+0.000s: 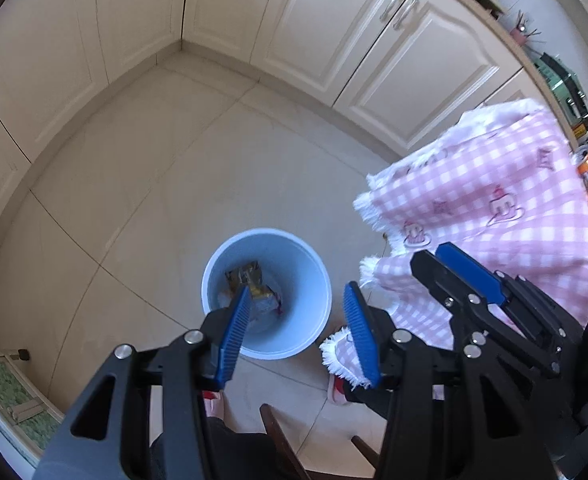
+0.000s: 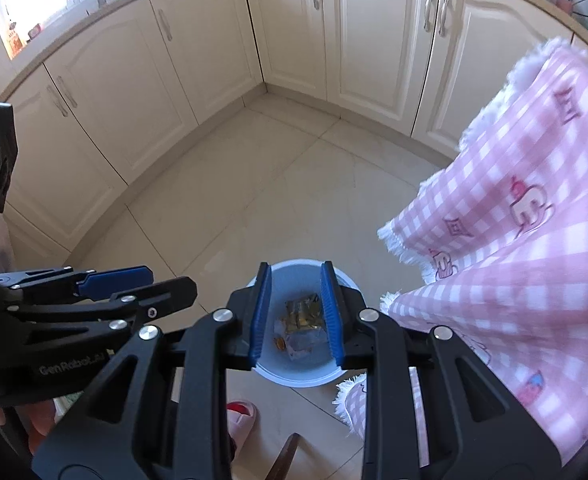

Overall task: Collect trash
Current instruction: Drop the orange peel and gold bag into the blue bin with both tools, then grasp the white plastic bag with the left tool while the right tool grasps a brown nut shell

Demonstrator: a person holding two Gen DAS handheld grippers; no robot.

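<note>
A light blue bin (image 1: 294, 264) stands on the tiled floor and holds crumpled wrappers (image 1: 250, 280), one of them gold. My left gripper (image 1: 298, 290) hovers above the bin, open, with nothing between its blue pads. In the right wrist view my right gripper (image 2: 296, 267) also hangs over the bin (image 2: 306, 380), jaws apart and empty, and the wrappers (image 2: 302, 316) show between its fingers, down in the bin. Each gripper appears in the other's view: the right gripper (image 1: 428, 252) at the right, the left gripper (image 2: 170, 280) at the left.
A pink checked tablecloth (image 2: 514, 240) with a white fringe hangs down just right of the bin. Cream cabinets (image 2: 198, 60) form a corner behind. A person's slippered foot (image 2: 242, 412) and a brown wooden leg (image 1: 278, 440) are near the bottom edge.
</note>
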